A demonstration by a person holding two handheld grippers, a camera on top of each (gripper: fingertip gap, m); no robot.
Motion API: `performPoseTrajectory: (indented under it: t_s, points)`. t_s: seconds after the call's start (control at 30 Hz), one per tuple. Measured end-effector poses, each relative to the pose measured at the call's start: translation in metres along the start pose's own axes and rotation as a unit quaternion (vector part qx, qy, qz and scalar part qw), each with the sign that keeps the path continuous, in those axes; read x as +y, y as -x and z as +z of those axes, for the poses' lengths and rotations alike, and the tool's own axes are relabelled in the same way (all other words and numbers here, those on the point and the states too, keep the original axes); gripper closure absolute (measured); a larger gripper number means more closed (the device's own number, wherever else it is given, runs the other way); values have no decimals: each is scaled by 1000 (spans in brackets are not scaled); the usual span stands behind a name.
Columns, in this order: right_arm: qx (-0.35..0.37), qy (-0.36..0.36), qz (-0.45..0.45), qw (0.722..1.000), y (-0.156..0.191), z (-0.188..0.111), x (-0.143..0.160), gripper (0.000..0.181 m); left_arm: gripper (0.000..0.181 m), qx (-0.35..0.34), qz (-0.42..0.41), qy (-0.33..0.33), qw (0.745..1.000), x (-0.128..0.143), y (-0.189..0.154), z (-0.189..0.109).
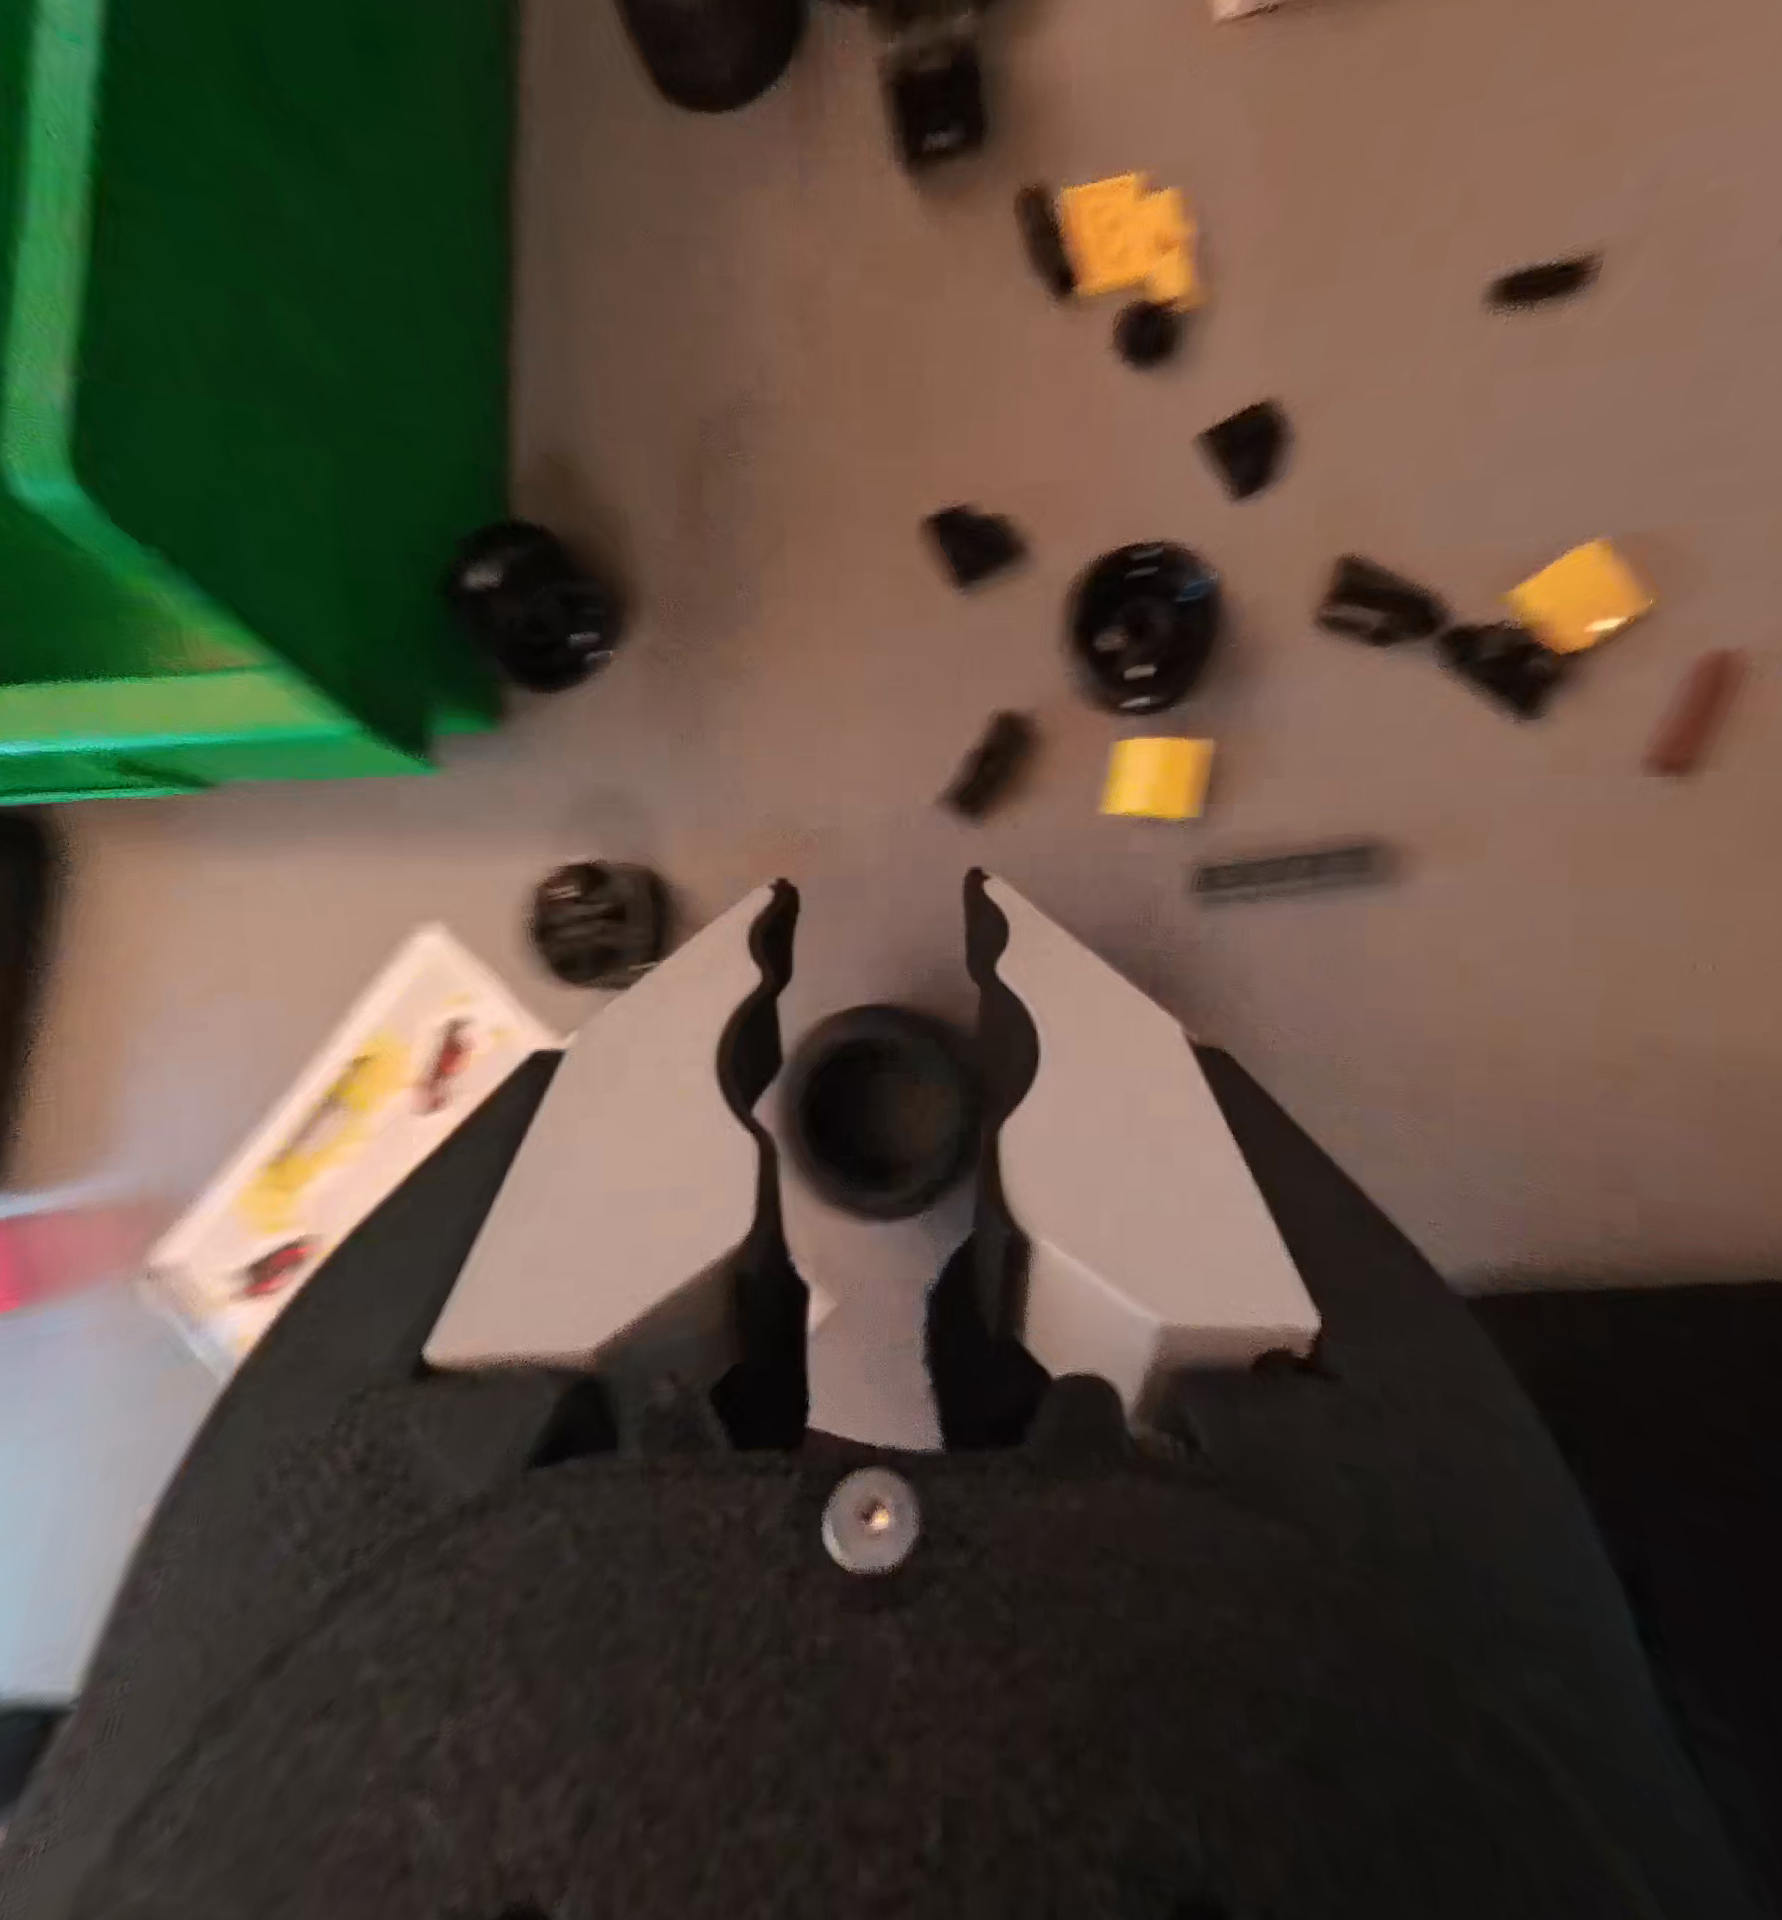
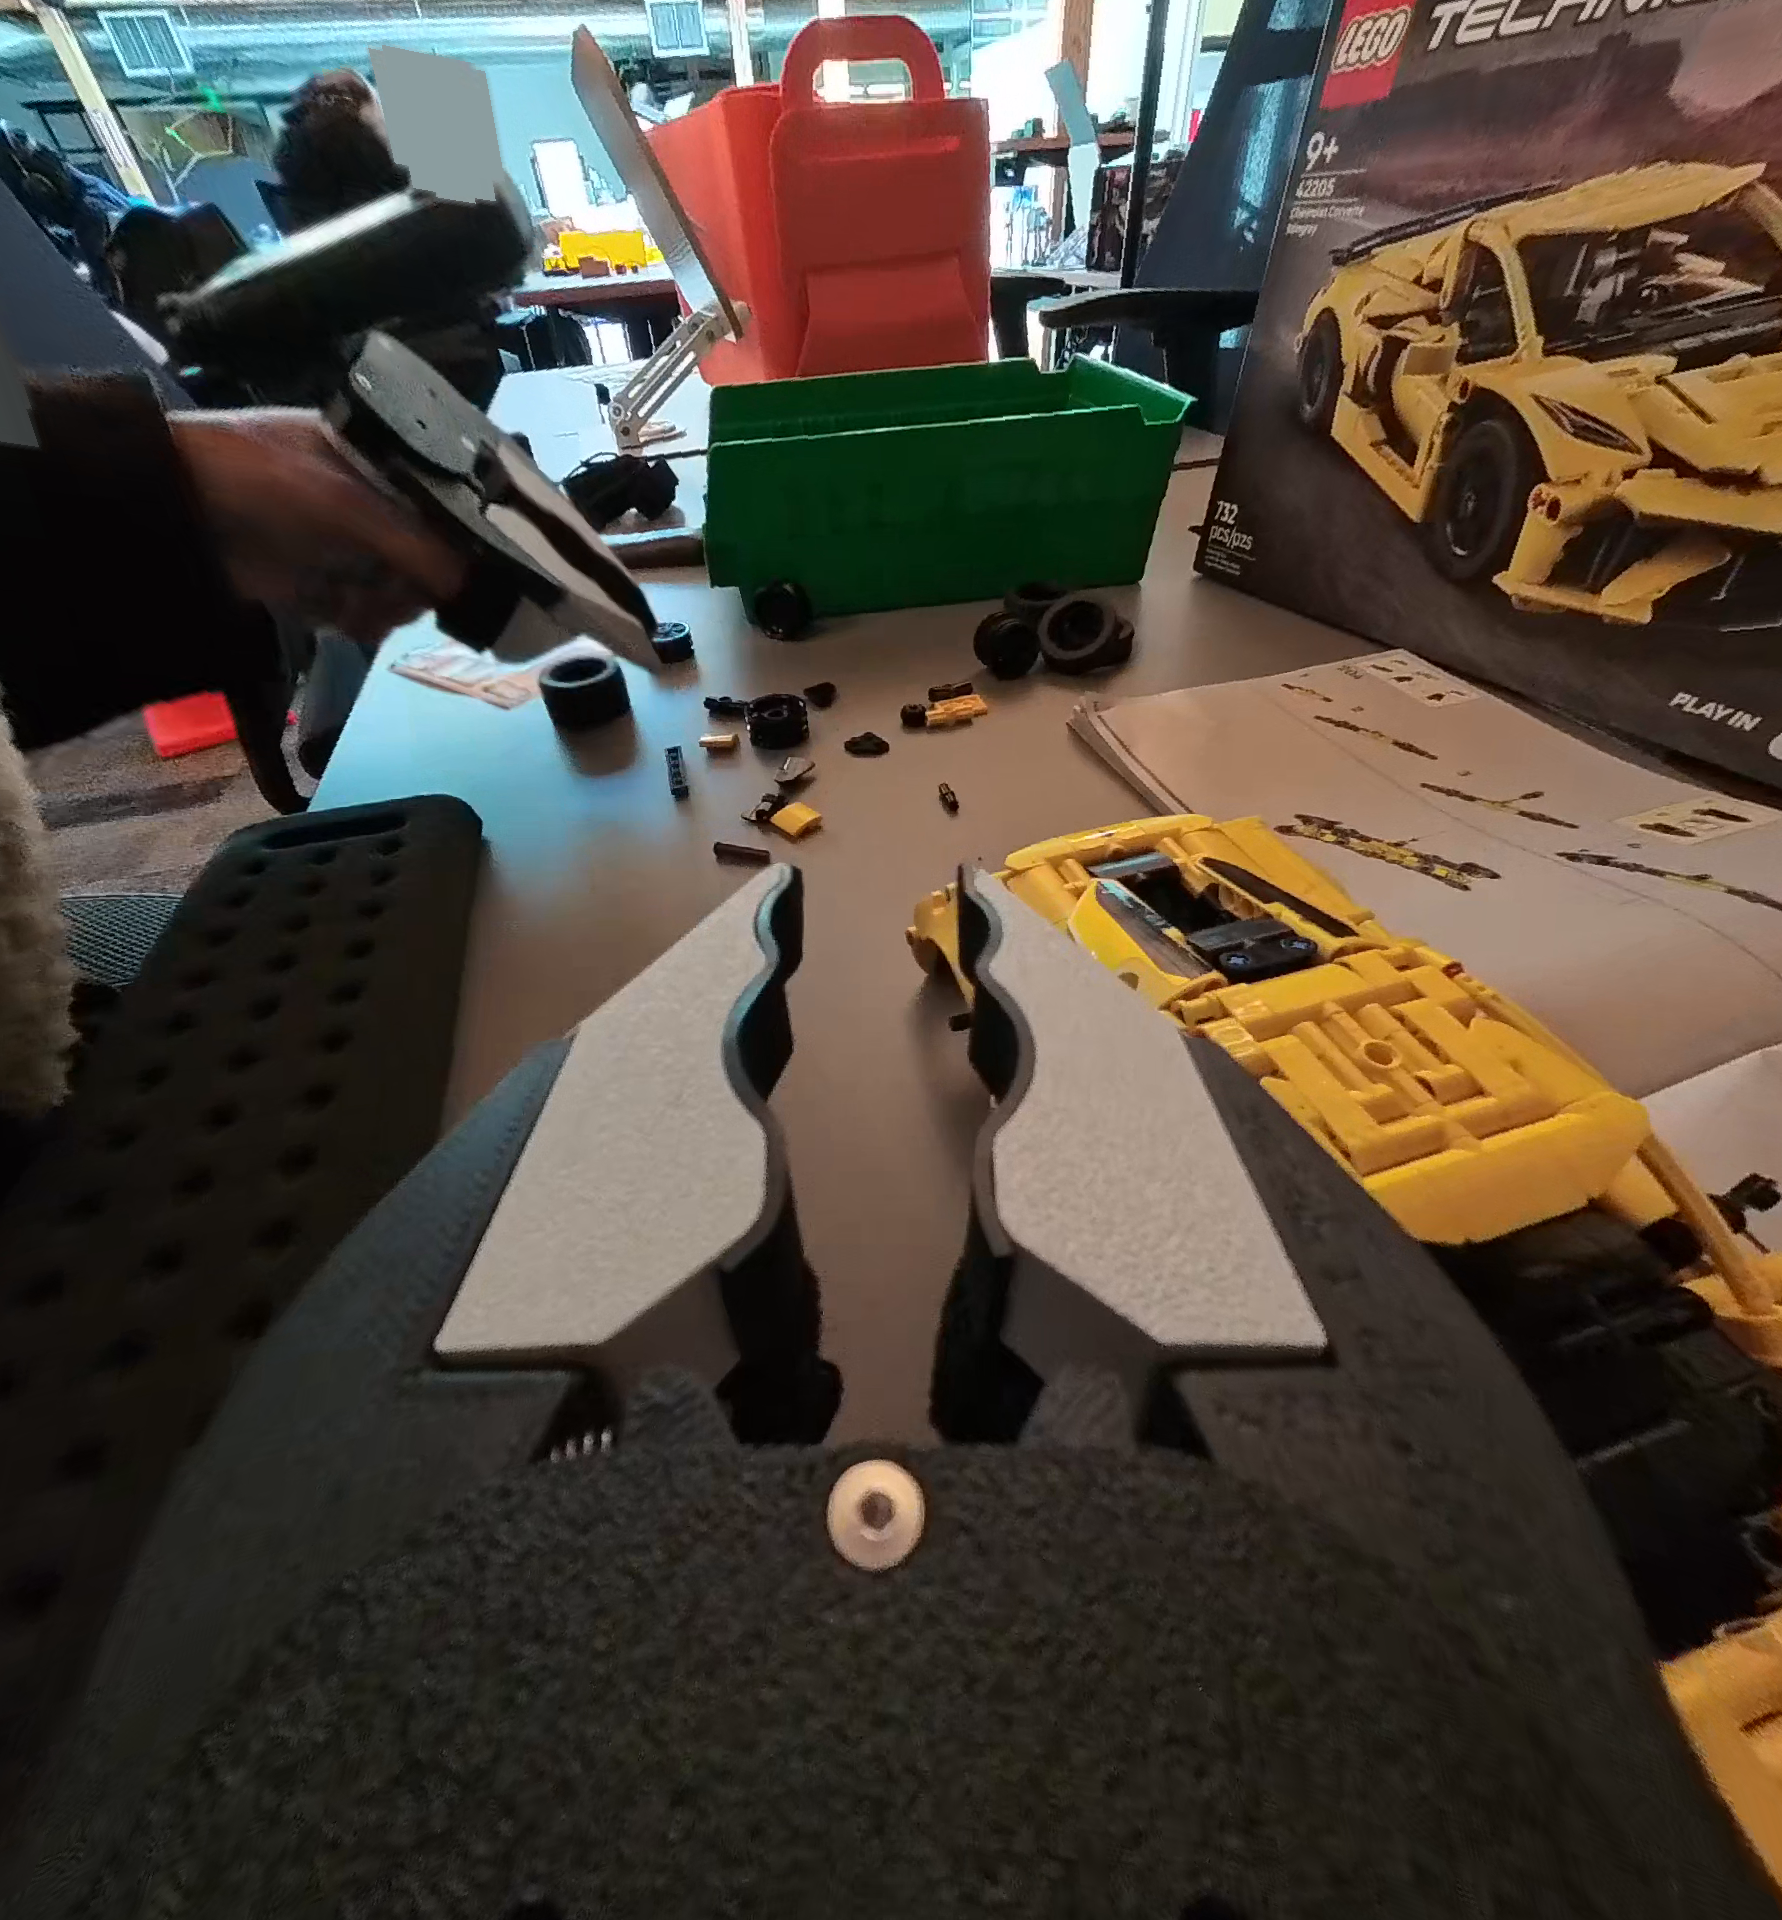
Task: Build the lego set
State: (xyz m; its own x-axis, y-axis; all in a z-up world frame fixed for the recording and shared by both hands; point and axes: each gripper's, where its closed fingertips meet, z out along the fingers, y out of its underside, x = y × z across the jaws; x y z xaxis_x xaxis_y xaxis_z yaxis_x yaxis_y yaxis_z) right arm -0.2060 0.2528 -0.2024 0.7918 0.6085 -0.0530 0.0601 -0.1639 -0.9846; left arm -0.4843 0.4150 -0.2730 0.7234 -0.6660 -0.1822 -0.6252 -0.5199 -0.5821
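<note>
In the left wrist view my left gripper (image 1: 879,883) is open and empty, pointing down at the table. A black tyre (image 1: 876,1112) lies on the table under the gap between its fingers, not gripped. The picture is blurred. In the right wrist view the left gripper (image 2: 648,639) hovers just above that tyre (image 2: 583,691), held by a hand. My right gripper (image 2: 879,873) is open and empty, low over the table. The partly built yellow Lego car (image 2: 1282,997) lies right beside its right finger. Loose black and yellow pieces (image 2: 793,816) lie ahead.
A green bin (image 2: 928,509) stands at the back with wheels and tyres (image 2: 1058,634) in front of it. The instruction booklet (image 2: 1469,831) and the set's box (image 2: 1552,364) are at the right. A black perforated pad (image 2: 243,1039) is at the left table edge. A wheel rim (image 1: 1141,623) lies among the pieces. The gap from one gripper's tips to the other's is roughly 35 centimetres.
</note>
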Motion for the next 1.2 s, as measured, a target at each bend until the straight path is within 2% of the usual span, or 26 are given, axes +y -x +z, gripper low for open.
performPoseTrajectory:
  t_s: [0.1,0.17,0.27,0.37,0.43,0.6,0.67,0.83,0.97,1.07,1.13,1.2]
  points:
    - [0,-5,3,1000,-2,0,-1,153,149,24,-35,-5,999,-1,30,-15]
    - [-6,-7,8,1000,0,1,-3,152,149,69,-57,-28,996,-14,24,-18]
    - [-12,-3,5,1000,2,5,-2,152,149,122,-30,-60,990,-53,-17,3]
    - [-11,10,-4,1000,3,6,3,152,149,127,-37,-45,990,-88,-52,44]
    - [-2,14,-15,1000,2,4,5,153,149,145,-61,-30,987,-101,-72,61]
    - [3,16,-11,1000,-3,2,6,153,151,87,-63,-21,994,-108,-80,82]
    - [-7,12,2,1000,-2,3,5,153,154,89,-65,-16,994,-108,-83,87]
    - [-4,14,3,1000,-3,2,6,153,173,66,-55,-7,996,-107,-78,97]
    - [-3,9,15,1000,-6,1,5,153,174,74,-35,-11,997,-107,-81,92]
    - [-4,0,20,1000,-7,0,2,153,174,120,9,-57,991,-122,-102,65]
    - [-1,-2,18,1000,-8,-1,1,154,174,195,57,-83,976,-129,-138,36]
    - [6,-12,11,1000,-9,-3,-4,154,174,308,102,-103,940,-124,-186,0]
